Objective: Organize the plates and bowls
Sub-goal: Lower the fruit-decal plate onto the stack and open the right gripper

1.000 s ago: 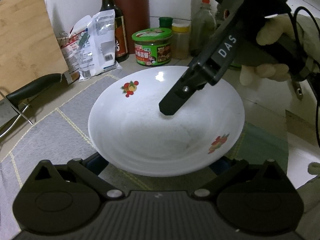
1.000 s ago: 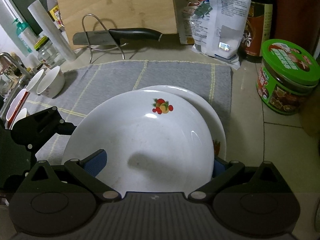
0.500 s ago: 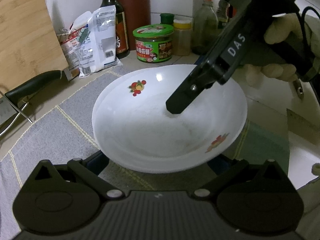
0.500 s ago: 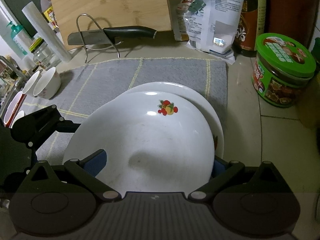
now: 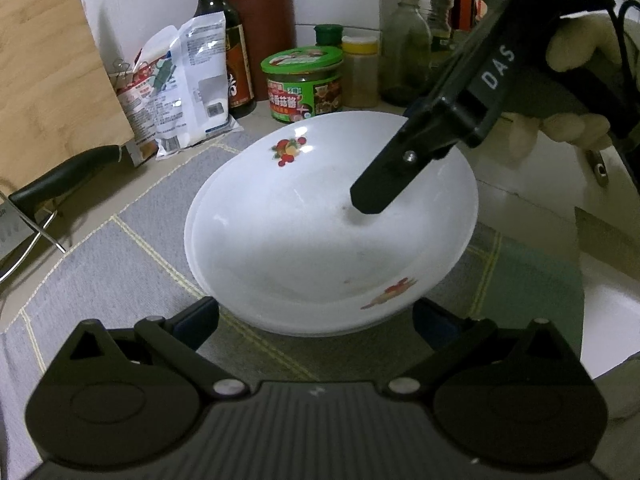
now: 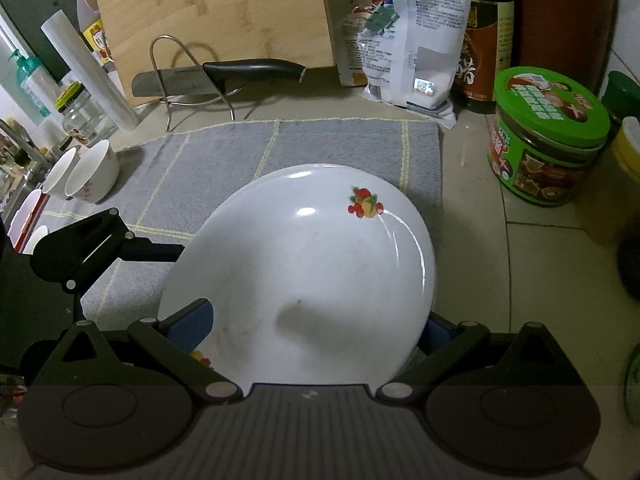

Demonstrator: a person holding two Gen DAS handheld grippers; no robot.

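Note:
A white deep plate with fruit prints (image 5: 320, 248) sits nested on a second white plate (image 5: 197, 240), of which only a thin rim shows, on the grey mat (image 5: 120, 264). It also shows in the right wrist view (image 6: 304, 264). My right gripper (image 6: 316, 332) is open with the plate's near edge between its fingers; one finger (image 5: 400, 176) reaches over the plate's inside. My left gripper (image 5: 316, 320) is open at the plate's near rim and holds nothing. Two small white bowls (image 6: 86, 172) lie on their sides at the mat's left edge.
A knife (image 6: 240, 74) rests on a wire stand by a wooden board (image 6: 216, 12). A green-lidded jar (image 6: 548, 136), sauce bottles (image 6: 486, 36), a white packet (image 6: 412, 44) and a glass jar (image 6: 82, 116) ring the mat.
The fruit-print plate has moved away from the left camera and down onto the second plate, now covering it. Both grippers stay open.

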